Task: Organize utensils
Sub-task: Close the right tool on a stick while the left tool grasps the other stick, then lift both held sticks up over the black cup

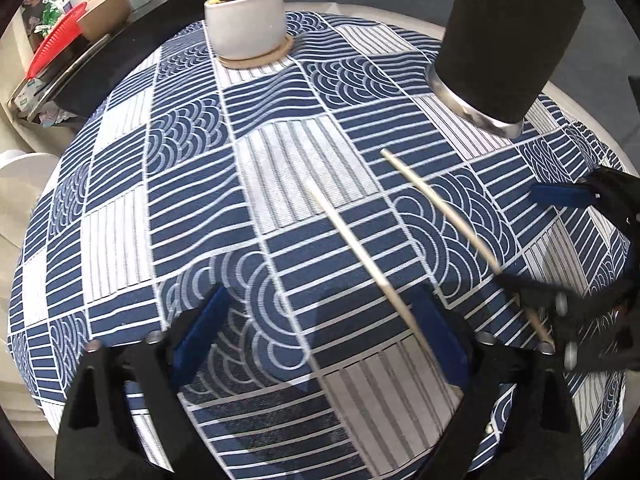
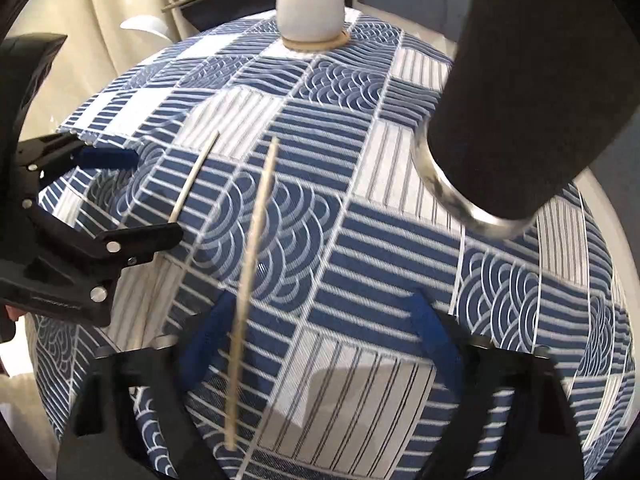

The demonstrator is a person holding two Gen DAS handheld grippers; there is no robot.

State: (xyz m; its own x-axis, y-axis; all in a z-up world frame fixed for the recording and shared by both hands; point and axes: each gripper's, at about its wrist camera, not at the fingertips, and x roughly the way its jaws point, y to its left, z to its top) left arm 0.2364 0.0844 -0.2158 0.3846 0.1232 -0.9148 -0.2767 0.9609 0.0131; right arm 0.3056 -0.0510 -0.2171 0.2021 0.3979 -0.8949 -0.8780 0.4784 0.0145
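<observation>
Two pale wooden chopsticks lie on the blue and white patterned tablecloth (image 1: 192, 208). One chopstick (image 1: 360, 252) runs between my left gripper's (image 1: 320, 340) fingers, close to the right blue pad (image 1: 440, 340); the jaws stand wide apart, open. The other chopstick (image 2: 250, 280) lies between my right gripper's (image 2: 320, 338) fingers, close beside the left blue pad (image 2: 204, 344); these jaws are open too. Each gripper shows in the other's view: the right gripper (image 1: 548, 240) over the second chopstick (image 1: 444, 212), the left gripper (image 2: 132, 200) over the first chopstick (image 2: 194, 178). A black cylindrical holder (image 1: 508, 40) with a metal base stands at the back right, sticks poking out of its top.
A small green plant in a white pot (image 1: 244, 20) sits on a cork coaster at the table's far side. Behind it a dark shelf (image 1: 120, 64) carries a red basket (image 1: 56, 40) and boxes. Cream curtains (image 2: 100, 20) hang beyond the table's left edge.
</observation>
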